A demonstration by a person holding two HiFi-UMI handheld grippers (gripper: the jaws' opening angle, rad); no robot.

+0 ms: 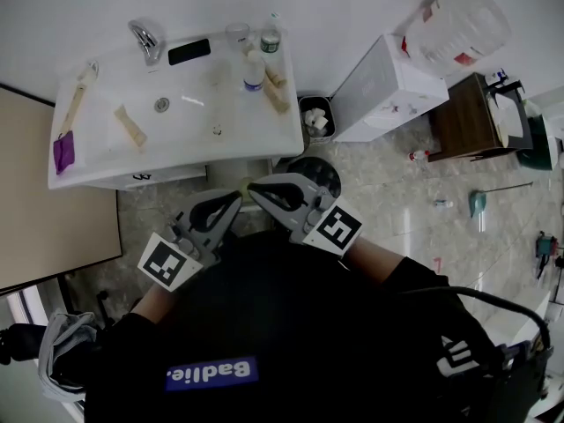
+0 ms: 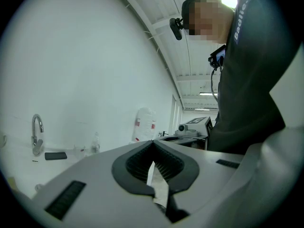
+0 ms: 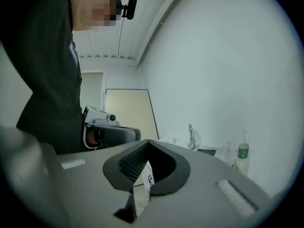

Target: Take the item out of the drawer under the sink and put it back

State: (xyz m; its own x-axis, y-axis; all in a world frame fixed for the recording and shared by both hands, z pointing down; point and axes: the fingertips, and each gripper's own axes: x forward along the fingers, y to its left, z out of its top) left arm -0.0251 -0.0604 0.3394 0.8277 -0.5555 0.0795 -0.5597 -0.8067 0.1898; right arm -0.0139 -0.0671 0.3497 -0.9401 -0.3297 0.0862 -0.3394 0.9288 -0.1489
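The white sink counter runs across the top of the head view. A closed white drawer front sits under its near edge, and what is inside it is hidden. Both grippers hang in front of my chest, just short of the counter and tilted upward. My left gripper has its jaws together at the tips. My right gripper is shut too, with nothing pinched. The two tips nearly meet. A white sliver shows through the gap behind each pair of pads; I cannot tell what it is.
On the counter are a faucet, a black phone, bottles, a wooden brush and a purple cloth. A bin, a white box and a brown cabinet stand to the right; a beige panel stands to the left.
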